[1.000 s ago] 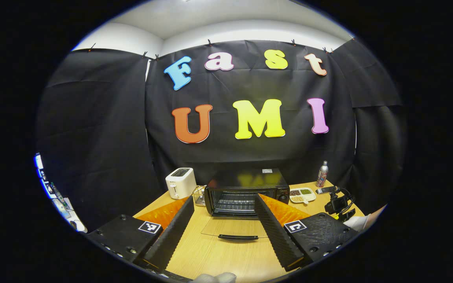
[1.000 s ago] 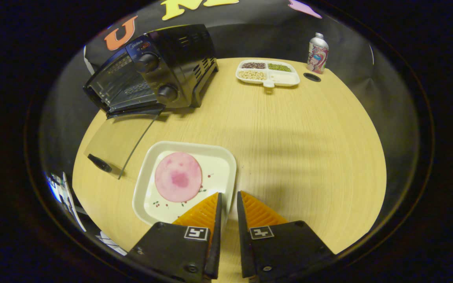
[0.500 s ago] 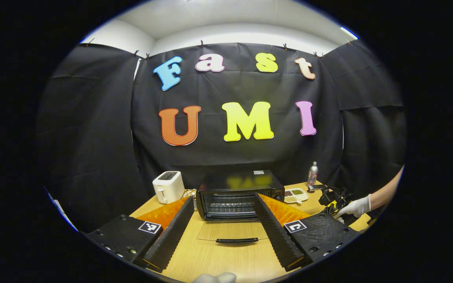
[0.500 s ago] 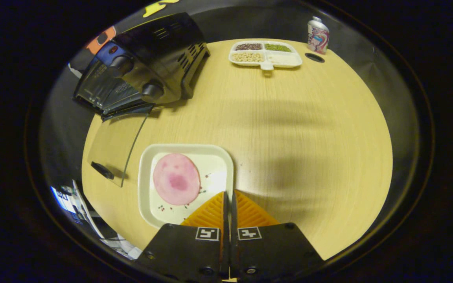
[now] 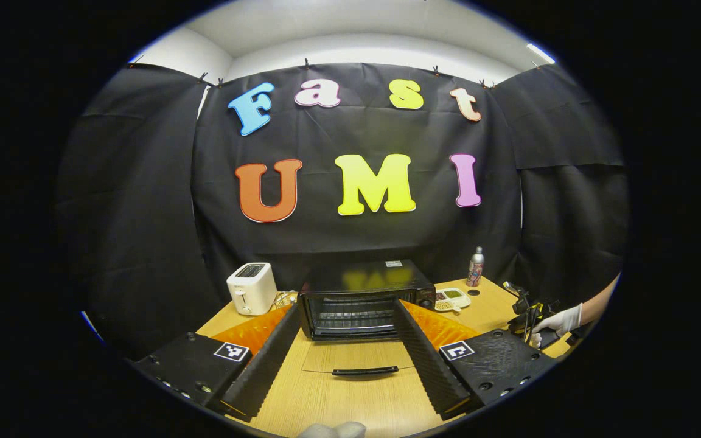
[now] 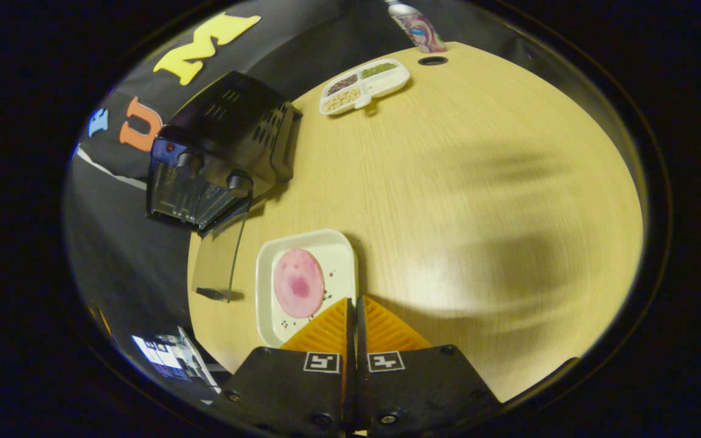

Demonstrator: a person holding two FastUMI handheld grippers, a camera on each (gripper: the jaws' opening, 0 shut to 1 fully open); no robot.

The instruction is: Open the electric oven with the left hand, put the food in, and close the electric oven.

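The black electric oven (image 5: 366,297) stands at the back of the wooden table (image 6: 478,182), its glass door (image 5: 356,359) folded down flat and the rack visible inside. My left gripper (image 5: 345,309) is open, held back from the door with nothing between its fingers. A white square plate (image 6: 277,328) carries a round pink slice of ham (image 6: 299,283), in front of the oven (image 6: 223,152) and right of its door (image 6: 213,267). My right gripper (image 6: 353,301) is shut on the plate's near right rim. A gloved hand (image 5: 554,319) holds that gripper at the far right.
A white toaster (image 5: 252,288) stands left of the oven. Right of it lie a divided dish of beans (image 6: 364,85) and a metal bottle (image 6: 416,27) at the table's back edge. Open tabletop stretches to the right of the plate.
The right gripper's fingers closed on the plate's rim, then its view swung and the oven slid toward the left. The left gripper drew back a little, staying open.
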